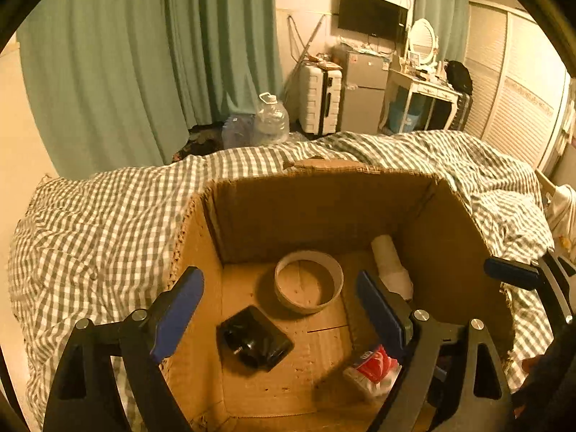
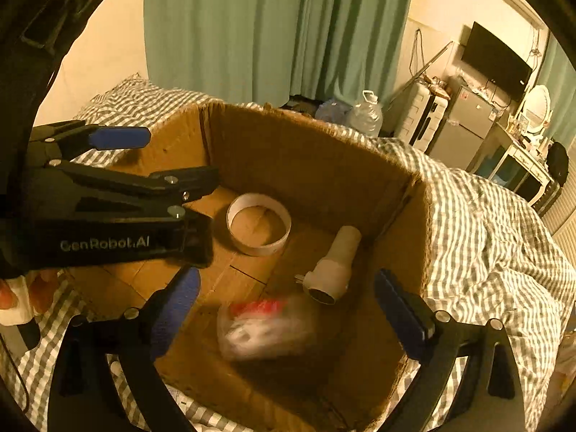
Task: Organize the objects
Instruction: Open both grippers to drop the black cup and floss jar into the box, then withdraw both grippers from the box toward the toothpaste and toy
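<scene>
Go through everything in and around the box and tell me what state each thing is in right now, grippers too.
cardboard box: open, upright on the bed
tape roll: lying flat on the box floor
black device: resting on the box floor
white cylinder: on its side in the box
plastic packet: in the box, blurred
left gripper: open, empty
right gripper: open, empty
checked bedding: rumpled

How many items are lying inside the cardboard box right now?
4: tape roll at back centre, white cylinder back right, black device front left, red-and-clear packet front right. Others may be hidden.
</scene>
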The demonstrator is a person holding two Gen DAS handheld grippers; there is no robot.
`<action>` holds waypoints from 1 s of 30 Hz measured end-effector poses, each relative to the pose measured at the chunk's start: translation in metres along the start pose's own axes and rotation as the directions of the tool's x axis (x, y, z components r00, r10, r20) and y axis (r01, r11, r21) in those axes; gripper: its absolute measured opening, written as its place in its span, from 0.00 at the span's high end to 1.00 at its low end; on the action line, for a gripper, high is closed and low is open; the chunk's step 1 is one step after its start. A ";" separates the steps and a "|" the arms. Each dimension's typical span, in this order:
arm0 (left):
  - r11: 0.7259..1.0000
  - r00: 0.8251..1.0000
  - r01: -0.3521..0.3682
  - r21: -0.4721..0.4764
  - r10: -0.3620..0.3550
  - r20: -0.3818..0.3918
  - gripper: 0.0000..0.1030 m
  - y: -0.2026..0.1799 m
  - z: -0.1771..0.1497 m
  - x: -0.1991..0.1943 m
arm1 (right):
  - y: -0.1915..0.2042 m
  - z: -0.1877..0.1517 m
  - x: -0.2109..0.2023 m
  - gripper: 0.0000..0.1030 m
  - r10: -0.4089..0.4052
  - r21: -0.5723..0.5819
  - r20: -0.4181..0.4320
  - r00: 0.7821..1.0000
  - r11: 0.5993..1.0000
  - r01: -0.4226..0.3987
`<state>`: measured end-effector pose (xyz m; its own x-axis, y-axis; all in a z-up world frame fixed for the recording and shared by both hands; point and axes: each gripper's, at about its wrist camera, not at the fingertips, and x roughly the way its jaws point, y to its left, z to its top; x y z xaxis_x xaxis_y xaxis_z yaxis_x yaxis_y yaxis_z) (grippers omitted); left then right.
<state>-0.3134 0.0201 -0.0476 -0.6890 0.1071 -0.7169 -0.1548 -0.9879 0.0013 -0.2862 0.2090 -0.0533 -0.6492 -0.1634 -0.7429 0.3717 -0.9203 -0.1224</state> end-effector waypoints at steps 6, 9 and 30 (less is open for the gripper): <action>0.999 0.998 -0.036 -0.022 0.037 0.048 0.10 0.011 0.002 -0.035 | -0.005 0.001 -0.028 0.04 -0.016 0.038 0.051 0.999 0.999 0.014; 0.998 0.995 -0.054 -0.023 0.056 0.086 0.06 0.010 0.003 -0.060 | -0.002 0.002 -0.055 0.04 -0.014 0.046 0.121 0.992 0.999 0.009; 0.999 0.953 -0.034 -0.030 0.041 0.301 0.00 0.003 -0.035 -0.242 | 0.037 -0.027 -0.263 0.01 -0.144 0.043 0.408 0.902 0.989 0.138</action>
<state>-0.1224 -0.0126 0.1016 -0.8757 0.0950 -0.4735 -0.1103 -0.9939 0.0047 -0.0837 0.2279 0.1200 -0.9095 -0.1601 -0.3837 0.2495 -0.9484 -0.1959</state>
